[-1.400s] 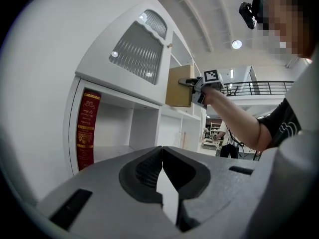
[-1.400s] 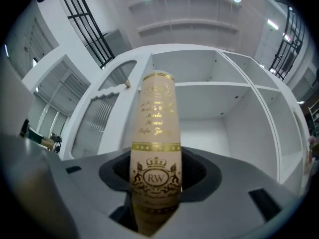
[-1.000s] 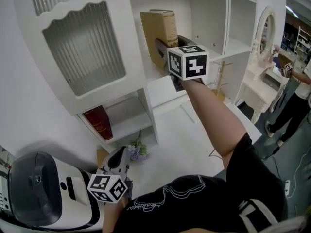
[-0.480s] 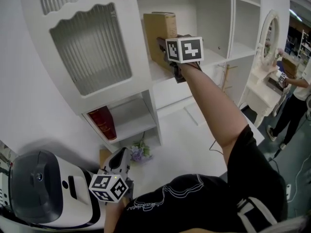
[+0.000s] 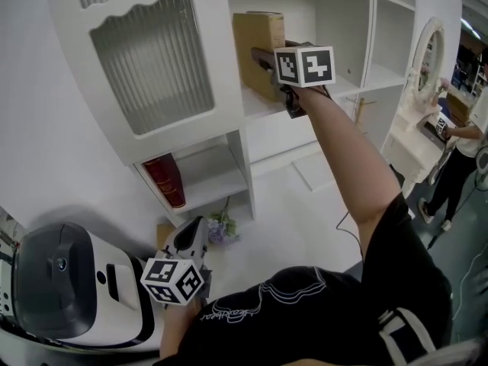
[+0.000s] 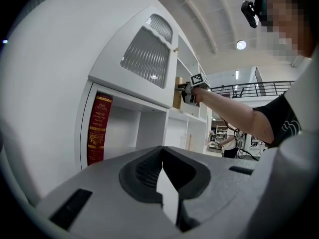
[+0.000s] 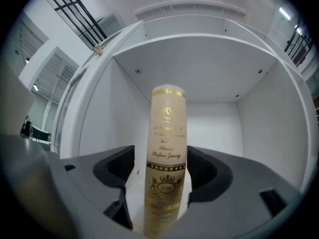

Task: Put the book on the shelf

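The tan hardback book stands upright on the smooth white shelf. Its rounded, gilt-lettered spine sits between the dark fingers of the right gripper, which are opening, a slim gap either side. The left gripper hangs low, fingers pressed together, empty.

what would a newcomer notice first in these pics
The tan book stands upright in the upper compartment of the white shelf, between the jaws of the right gripper, which are opening. Next comes the red book, upright in the lower compartment. The shut left gripper is held low beside a white machine.
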`<state>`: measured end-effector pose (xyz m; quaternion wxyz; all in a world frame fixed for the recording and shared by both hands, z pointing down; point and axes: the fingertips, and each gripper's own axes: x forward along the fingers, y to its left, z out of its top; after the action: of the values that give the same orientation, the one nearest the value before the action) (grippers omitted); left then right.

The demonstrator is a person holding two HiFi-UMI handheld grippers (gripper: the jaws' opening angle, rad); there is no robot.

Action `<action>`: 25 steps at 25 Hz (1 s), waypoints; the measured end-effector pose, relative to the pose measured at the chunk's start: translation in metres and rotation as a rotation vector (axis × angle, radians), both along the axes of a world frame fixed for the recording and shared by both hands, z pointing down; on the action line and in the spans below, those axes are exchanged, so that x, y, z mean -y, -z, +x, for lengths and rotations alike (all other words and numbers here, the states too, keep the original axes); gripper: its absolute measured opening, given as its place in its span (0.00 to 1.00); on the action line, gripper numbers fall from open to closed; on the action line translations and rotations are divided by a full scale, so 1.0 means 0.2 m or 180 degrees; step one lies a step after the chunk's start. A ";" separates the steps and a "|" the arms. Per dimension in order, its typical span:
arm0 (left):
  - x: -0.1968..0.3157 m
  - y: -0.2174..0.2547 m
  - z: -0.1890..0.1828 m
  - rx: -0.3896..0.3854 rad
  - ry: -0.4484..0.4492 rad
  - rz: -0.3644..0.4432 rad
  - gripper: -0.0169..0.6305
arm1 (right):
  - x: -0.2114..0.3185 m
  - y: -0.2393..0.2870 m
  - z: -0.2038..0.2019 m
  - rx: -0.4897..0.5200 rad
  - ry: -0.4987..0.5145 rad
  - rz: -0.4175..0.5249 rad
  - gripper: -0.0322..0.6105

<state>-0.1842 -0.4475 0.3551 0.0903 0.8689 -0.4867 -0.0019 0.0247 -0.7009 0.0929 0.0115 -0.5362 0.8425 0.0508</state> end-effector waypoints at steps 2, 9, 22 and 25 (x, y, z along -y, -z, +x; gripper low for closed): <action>-0.01 0.01 0.01 0.0014 -0.0022 0.0009 0.03 | -0.07 0.00 0.02 -0.0057 0.0035 0.0090 0.57; -0.03 0.04 0.12 -0.0006 -0.0138 0.0026 0.03 | -0.54 -0.06 0.09 -0.0275 0.0382 0.0521 0.59; -0.28 0.13 0.58 0.0062 -0.0414 0.0122 0.03 | -1.46 -0.72 0.20 0.0140 0.1449 0.0123 0.06; -0.38 0.12 0.69 0.0031 -0.0472 0.0085 0.03 | -1.61 -0.77 0.31 0.0370 0.1544 0.0034 0.06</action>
<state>-0.0461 -0.3710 0.3313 0.0763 0.9036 -0.4215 0.0025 0.0860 -0.3798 0.2466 0.0747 -0.3202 0.9442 0.0202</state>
